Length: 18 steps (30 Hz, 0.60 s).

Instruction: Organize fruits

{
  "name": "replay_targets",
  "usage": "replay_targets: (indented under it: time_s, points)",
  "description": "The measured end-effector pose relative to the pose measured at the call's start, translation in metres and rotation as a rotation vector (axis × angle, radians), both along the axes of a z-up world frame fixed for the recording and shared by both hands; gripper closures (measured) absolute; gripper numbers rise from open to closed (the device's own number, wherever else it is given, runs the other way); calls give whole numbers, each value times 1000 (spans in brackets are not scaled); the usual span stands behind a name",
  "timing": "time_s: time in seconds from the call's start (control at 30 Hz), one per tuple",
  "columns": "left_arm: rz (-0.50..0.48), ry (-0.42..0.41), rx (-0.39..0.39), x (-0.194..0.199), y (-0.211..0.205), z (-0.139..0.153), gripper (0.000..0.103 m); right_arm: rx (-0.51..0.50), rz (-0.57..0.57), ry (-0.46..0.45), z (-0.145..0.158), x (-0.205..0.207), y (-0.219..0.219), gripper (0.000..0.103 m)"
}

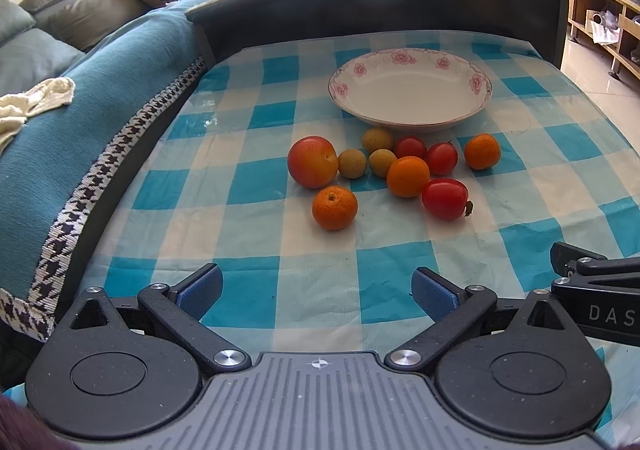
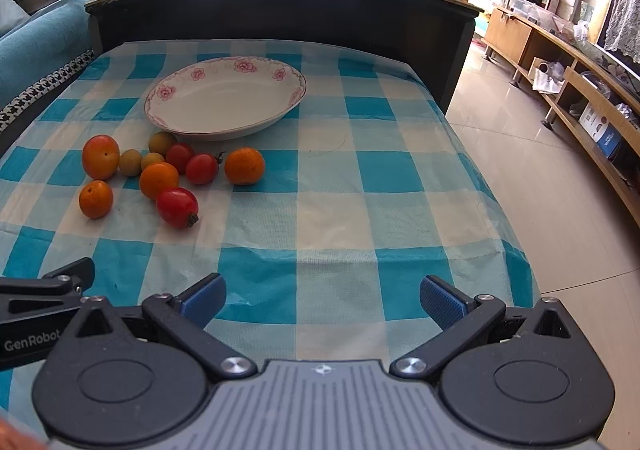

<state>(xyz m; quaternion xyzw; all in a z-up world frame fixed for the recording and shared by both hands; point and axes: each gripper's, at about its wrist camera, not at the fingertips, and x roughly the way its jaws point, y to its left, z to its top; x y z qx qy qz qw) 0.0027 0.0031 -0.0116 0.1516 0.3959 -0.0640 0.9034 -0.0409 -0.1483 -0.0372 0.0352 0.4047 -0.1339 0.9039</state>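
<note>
fruit lying loose on the checked cloth, both grippers waiting with jaws apart

the left gripper [image 1: 317,292] is hovering low over the near part of the blue-and-white checked tablecloth [image 1: 256,185], its blue-padded fingers spread wide and gripping nothing. the right gripper [image 2: 322,300] is hanging just beside it, likewise spread and empty; part of its black frame is showing at the right edge of the left wrist view.

ahead of them the white shallow plate with pink flower trim [image 1: 410,89] is sitting empty toward the far end of the cloth. the fruit is lying on the cloth just in front of it, in a loose cluster: a large red-orange peach-like fruit [image 1: 313,161] on the left, three small yellow-green round fruits [image 1: 352,163] in the middle, three orange tangerines [image 1: 334,207] spread from near side to right, and three red oval tomatoes [image 1: 445,198], the nearest with its dried stem pointing right. several pieces are touching one another; none is lying on the plate.

a teal sofa throw with houndstooth trim [image 1: 80,137] is running along the left of the table.
</note>
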Motion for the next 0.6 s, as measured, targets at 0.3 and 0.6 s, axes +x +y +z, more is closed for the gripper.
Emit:
replay_targets:
  time_s: [0.3,0.6]
  points:
    - [-1,1,2,-1,0,-1,2,1,0,2,-1,0,0,0]
    - [-2,1,6,-1,0,-1,2,2,0,5,-2,0,1,0]
